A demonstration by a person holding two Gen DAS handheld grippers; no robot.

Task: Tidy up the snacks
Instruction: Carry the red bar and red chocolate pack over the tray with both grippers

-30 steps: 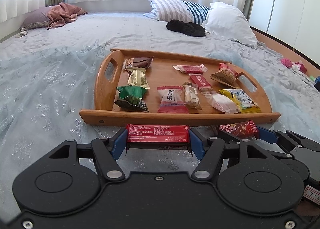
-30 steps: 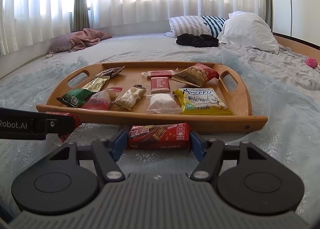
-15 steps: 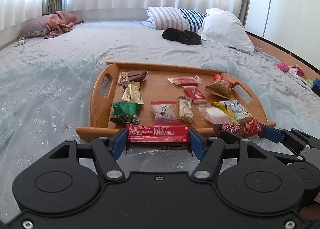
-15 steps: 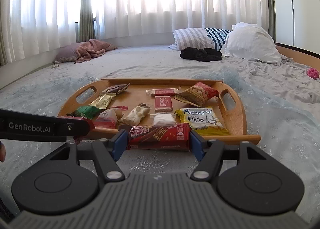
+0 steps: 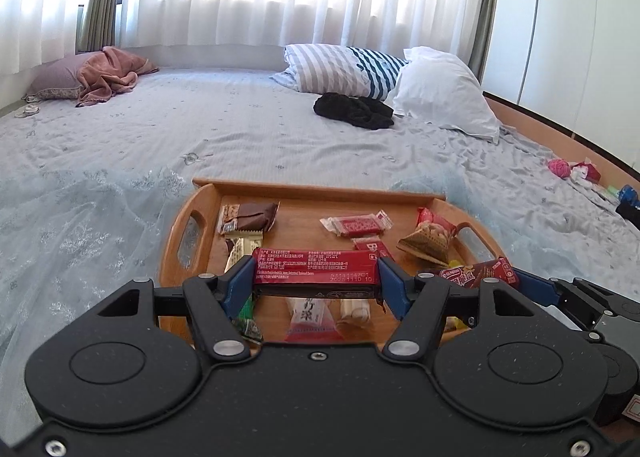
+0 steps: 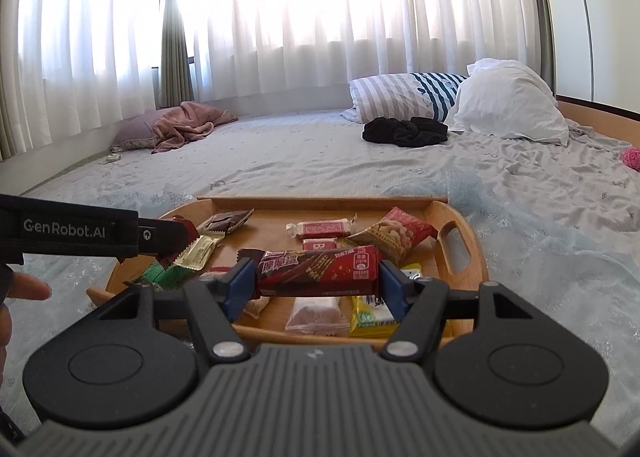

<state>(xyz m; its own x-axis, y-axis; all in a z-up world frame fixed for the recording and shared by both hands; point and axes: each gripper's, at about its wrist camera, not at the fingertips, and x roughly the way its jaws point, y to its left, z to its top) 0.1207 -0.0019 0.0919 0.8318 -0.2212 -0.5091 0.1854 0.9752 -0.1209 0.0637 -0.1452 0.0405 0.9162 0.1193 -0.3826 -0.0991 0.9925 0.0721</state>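
A wooden tray [image 5: 182,241] [image 6: 460,253] lies on the bed and holds several wrapped snacks. My left gripper [image 5: 316,281] is shut on a long red snack bar [image 5: 316,266], held crosswise above the tray's near edge. My right gripper [image 6: 316,281] is shut on a dark red chocolate bar [image 6: 320,269], also held above the tray's near part. The right gripper and its bar show at the right of the left wrist view [image 5: 480,275]. The left gripper's body shows at the left of the right wrist view [image 6: 80,231]. A brown bar [image 5: 248,215] and a peanut bag [image 6: 394,235] lie in the tray.
The bed has a pale blue sheet [image 5: 100,217]. Striped and white pillows [image 5: 440,93] and black clothing [image 5: 352,109] lie at the far end. A pink blanket [image 5: 112,75] lies far left. Small items [image 5: 572,171] sit by the wooden bed edge at right.
Both grippers have risen and moved forward with their bars, from in front of the tray's near edge to above it. The view has tilted up.
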